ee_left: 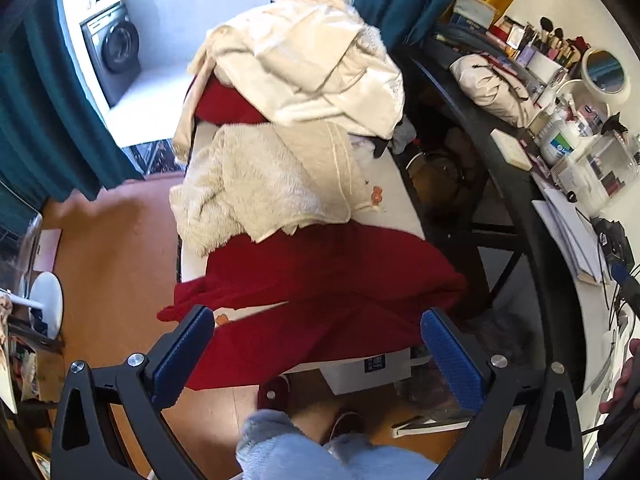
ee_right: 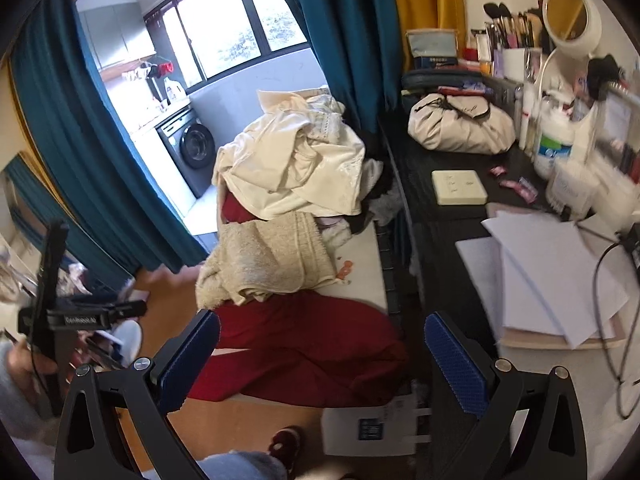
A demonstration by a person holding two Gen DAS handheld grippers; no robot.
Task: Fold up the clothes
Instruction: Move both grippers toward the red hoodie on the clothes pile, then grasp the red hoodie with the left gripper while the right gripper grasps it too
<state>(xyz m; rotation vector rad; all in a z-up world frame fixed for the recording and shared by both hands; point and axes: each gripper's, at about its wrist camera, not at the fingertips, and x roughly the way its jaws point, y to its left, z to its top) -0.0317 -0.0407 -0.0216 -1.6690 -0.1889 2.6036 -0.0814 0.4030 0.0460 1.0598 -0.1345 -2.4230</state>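
A red garment (ee_left: 320,280) lies spread on the near end of a narrow white table (ee_left: 394,184); it also shows in the right wrist view (ee_right: 304,344). Behind it lies a cream fleece garment (ee_left: 256,188), also seen in the right wrist view (ee_right: 264,264). At the far end is a pile of cream clothes (ee_left: 312,64) over another red piece (ee_left: 224,104). My left gripper (ee_left: 318,344) is open and empty above the red garment's near edge. My right gripper (ee_right: 322,352) is open and empty, above the same garment. The left gripper's body (ee_right: 52,296) shows at the left of the right wrist view.
A black desk (ee_right: 440,240) crowded with cosmetics, a bag (ee_right: 460,124), papers (ee_right: 552,272) and cables stands right of the table. Teal curtains (ee_right: 80,160) hang left and behind. A white box (ee_right: 368,428) sits on the wooden floor under the table's near end. My slippered feet (ee_left: 276,392) are below.
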